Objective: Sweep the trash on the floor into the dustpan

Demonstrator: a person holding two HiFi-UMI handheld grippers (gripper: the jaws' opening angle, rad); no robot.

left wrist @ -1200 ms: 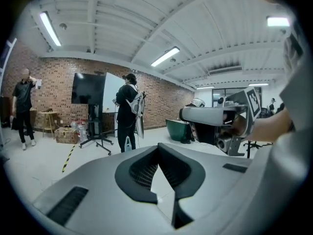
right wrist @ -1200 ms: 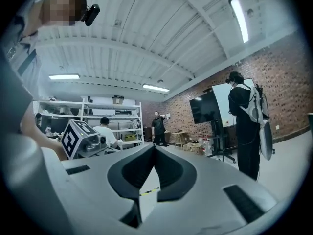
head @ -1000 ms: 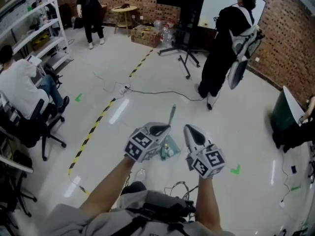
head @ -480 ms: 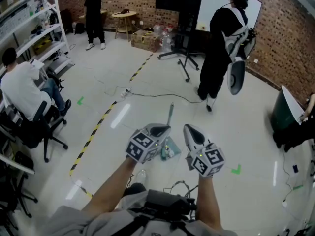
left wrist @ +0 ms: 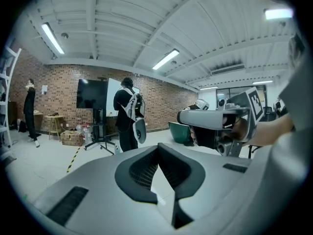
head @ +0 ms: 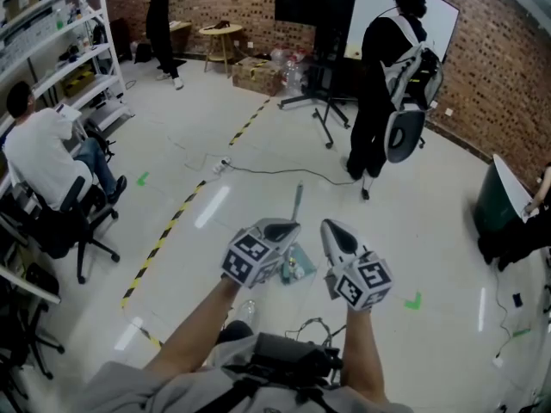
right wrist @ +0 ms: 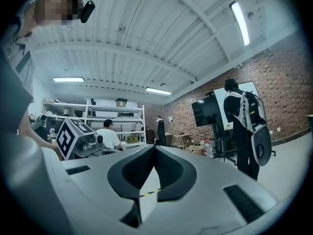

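In the head view my left gripper (head: 287, 228) and right gripper (head: 332, 228) are held side by side at waist height, both shut and empty. On the floor below and between them lies a green dustpan (head: 303, 256) with a grey handle (head: 298, 199) pointing away from me. Some small trash (head: 293, 268) sits at the pan, partly hidden by the left gripper. A clear bottle (head: 247, 307) lies on the floor near my feet. In the left gripper view the jaws (left wrist: 157, 147) meet with nothing between them, and in the right gripper view the jaws (right wrist: 154, 147) do the same.
A person with a backpack (head: 385, 84) stands ahead to the right. Another person sits on an office chair (head: 43, 170) at the left by the shelves (head: 60, 50). Yellow-black floor tape (head: 168, 226), a cable (head: 275, 168), a screen stand (head: 320, 93) and a green bin (head: 498, 200) surround the spot.
Both grippers stay shut and keep about the same place in the view. The person with the backpack has shifted a little farther away, and the person at the back has turned.
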